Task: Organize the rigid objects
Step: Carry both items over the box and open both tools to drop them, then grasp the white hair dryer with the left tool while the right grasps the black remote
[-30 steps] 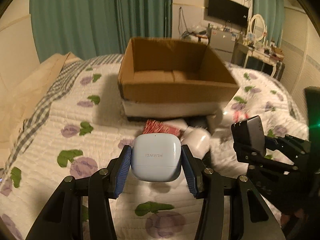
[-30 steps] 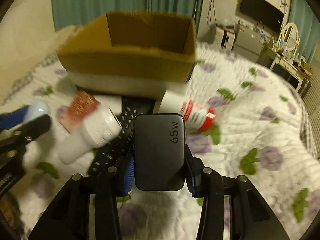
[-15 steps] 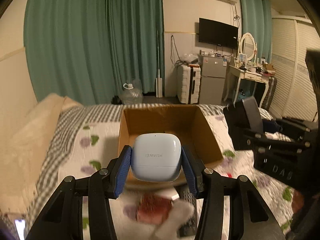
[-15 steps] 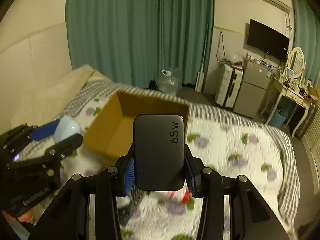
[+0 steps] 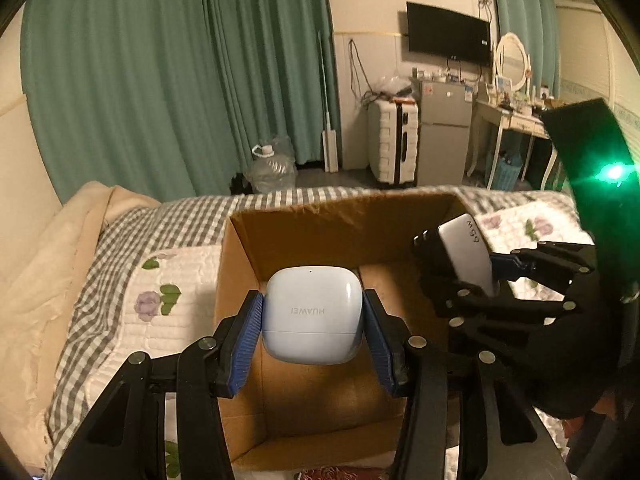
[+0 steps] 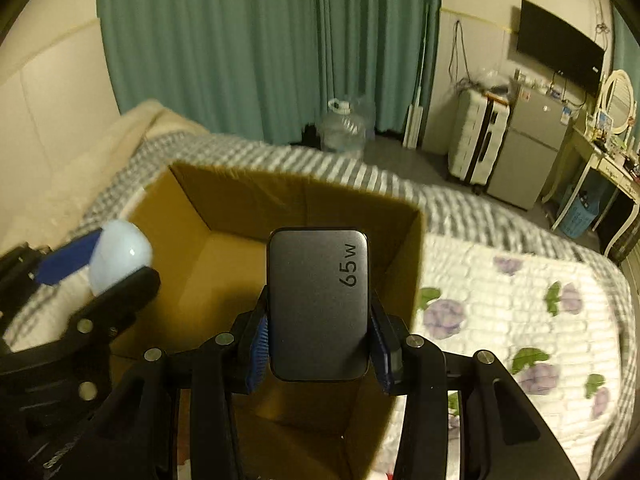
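Observation:
My left gripper (image 5: 313,322) is shut on a pale blue Huawei earbud case (image 5: 312,314) and holds it above the open cardboard box (image 5: 336,224) on the bed. My right gripper (image 6: 318,330) is shut on a grey 65 W charger (image 6: 318,304) and holds it over the same box (image 6: 224,204). The right gripper with the charger (image 5: 466,254) shows in the left wrist view over the box's right side. The left gripper with the earbud case (image 6: 118,254) shows in the right wrist view over the box's left side. The visible box floor is bare.
The box sits on a floral quilt (image 6: 512,304) with a checked blanket (image 5: 120,248) at the far edge. Beyond the bed are green curtains (image 5: 180,80), a water jug (image 5: 270,166), a suitcase (image 5: 394,142), a fridge and a dressing table (image 6: 600,148).
Both grippers have risen from the items on the quilt and moved forward over the open box, each still holding its object. The loose items on the bed have dropped out of view.

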A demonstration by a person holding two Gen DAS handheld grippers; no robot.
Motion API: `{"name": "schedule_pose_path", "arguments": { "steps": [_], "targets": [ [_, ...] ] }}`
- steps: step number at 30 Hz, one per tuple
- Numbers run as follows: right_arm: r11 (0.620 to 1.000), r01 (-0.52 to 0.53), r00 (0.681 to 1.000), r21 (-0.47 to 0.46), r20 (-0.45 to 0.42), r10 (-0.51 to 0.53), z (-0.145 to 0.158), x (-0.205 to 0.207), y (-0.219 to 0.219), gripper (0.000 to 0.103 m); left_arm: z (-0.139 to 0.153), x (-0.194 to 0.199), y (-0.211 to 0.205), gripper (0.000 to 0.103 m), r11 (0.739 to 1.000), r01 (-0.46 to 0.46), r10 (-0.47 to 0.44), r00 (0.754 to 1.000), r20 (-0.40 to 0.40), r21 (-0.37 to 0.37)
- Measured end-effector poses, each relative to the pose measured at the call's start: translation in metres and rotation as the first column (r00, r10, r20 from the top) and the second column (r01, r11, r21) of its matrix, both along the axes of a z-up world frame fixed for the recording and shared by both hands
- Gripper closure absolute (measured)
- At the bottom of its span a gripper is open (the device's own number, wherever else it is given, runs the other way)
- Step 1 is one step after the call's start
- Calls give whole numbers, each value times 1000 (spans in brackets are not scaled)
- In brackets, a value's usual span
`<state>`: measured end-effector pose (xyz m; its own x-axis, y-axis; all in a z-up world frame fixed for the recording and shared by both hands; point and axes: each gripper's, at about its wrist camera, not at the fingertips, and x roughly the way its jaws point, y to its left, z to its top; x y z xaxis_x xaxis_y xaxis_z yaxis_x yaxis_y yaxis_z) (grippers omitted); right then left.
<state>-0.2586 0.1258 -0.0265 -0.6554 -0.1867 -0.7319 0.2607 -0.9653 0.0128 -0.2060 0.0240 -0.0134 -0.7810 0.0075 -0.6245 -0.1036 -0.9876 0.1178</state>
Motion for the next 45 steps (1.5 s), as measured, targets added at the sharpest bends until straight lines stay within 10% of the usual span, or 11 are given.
{"name": "schedule_pose_path", "arguments": {
  "steps": [8, 11, 20, 29, 45],
  "targets": [
    [999, -12, 1000, 35, 8, 12, -20, -6, -3, 60, -20, -5, -5, 53, 1000, -14, 14, 999, 42, -9],
    [998, 22, 998, 50, -56, -19, -5, 3, 0, 39, -15, -1, -7, 53, 1000, -16, 16, 999, 37, -4],
    [994, 105, 989, 17, -108, -103, 33, 27, 27, 38, 1, -3, -1, 52, 1000, 3, -3, 1000, 24, 29],
    [990, 137, 987, 21, -89, -134, 25, 26, 40, 26, -15, -11, 5, 37, 999, 12, -14, 999, 39, 48],
    [984, 178, 966, 30, -199, -168, 111, 152, 65, 15, 70, 100, -9, 35, 999, 3, 2, 996, -88, 49]
  ]
}}
